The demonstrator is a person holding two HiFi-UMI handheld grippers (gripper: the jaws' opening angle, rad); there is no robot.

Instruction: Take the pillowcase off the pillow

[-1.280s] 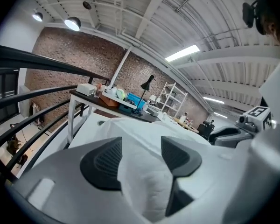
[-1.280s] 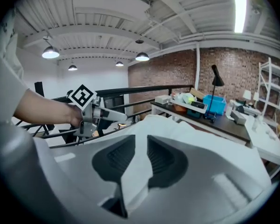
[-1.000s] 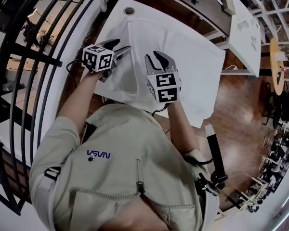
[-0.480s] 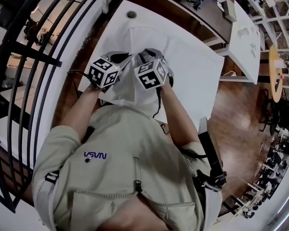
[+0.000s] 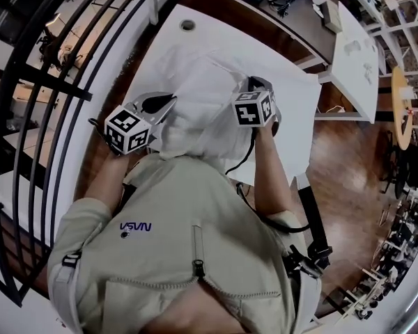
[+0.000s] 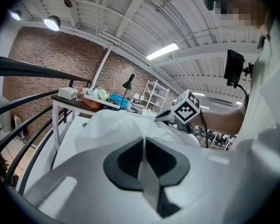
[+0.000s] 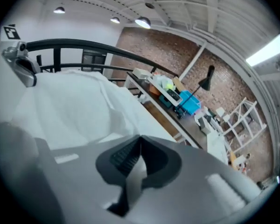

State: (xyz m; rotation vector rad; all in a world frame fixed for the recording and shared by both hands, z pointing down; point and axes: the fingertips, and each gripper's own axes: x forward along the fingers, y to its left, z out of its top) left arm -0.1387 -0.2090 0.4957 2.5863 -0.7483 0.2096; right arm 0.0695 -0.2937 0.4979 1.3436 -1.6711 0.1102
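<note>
The white pillowcase point(image 5: 202, 96) lies bunched and lifted over the pillow on the white table point(image 5: 292, 110), just in front of the person. I cannot tell pillow from case under the folds. My left gripper point(image 5: 168, 100) is at the cloth's near left side. Its jaws have just been closing and are shut, with a strip of the pillowcase point(image 6: 142, 155) pinched between them. My right gripper point(image 5: 252, 83) is at the cloth's right side. Its jaws have just closed too, and a fold of the pillowcase point(image 7: 136, 168) sits in their grip. The cloth spans between both grippers.
A black curved railing point(image 5: 56, 82) runs close along the table's left side. The table has a round cable hole point(image 5: 187, 25) at its far end. A second white table point(image 5: 355, 47) stands at the upper right beyond wooden floor point(image 5: 341, 158).
Both grippers met at the cloth's near edge half a second ago. Now they are apart: the left went left and toward the person, the right went right, and the cloth stands raised between them.
</note>
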